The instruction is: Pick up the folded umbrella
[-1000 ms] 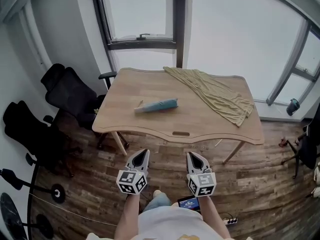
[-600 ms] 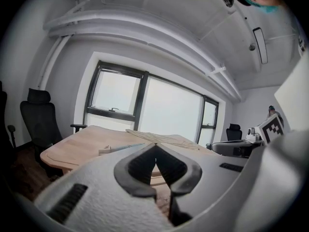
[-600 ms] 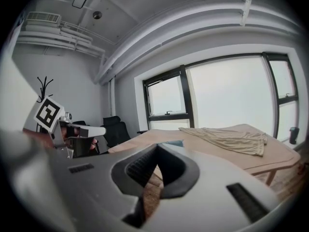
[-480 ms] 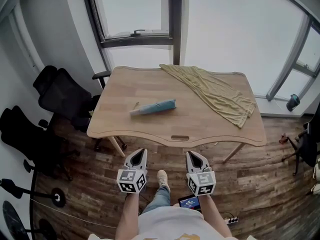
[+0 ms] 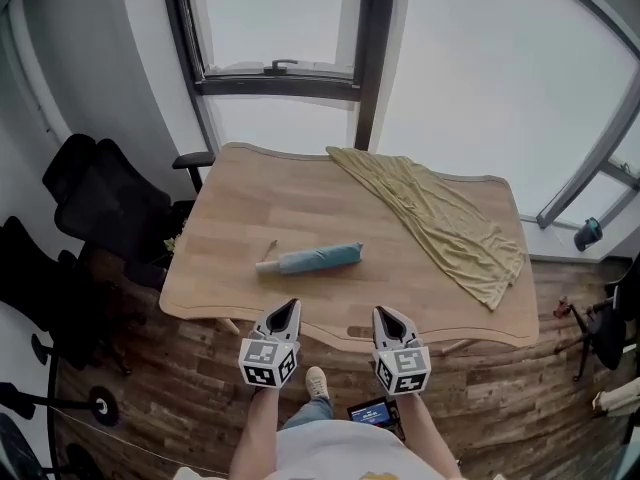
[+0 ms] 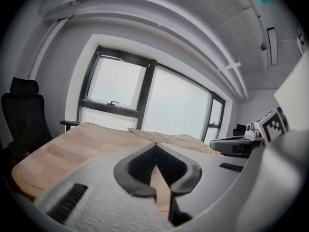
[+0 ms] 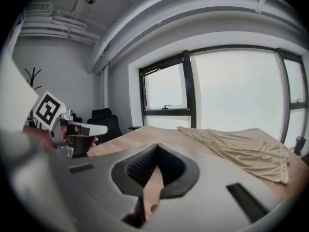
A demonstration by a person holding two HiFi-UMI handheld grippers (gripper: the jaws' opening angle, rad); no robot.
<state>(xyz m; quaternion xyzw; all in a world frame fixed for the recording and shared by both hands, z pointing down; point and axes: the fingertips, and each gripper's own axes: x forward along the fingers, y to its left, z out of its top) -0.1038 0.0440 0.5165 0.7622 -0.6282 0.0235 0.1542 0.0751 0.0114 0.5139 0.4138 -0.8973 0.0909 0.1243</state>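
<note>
At bottom centre of the head view, the left gripper and right gripper hover at the near edge of the wooden table, jaws pressed together and empty. The pickup is not yet begun. The teal folded umbrella lies untouched at mid-frame just beyond them, with nothing in the way. A tan cloth drapes upper right, and black office chairs stand at left.

Looks like an office, small meeting-room type. Big pale wood surface set under a wall of dark-framed windows. Black high-back swivel chairs parked along the left wall, another chair at far right. Wood-plank floor. White walls, exposed white pipe runs on the ceiling, coat stand in the corner.
</note>
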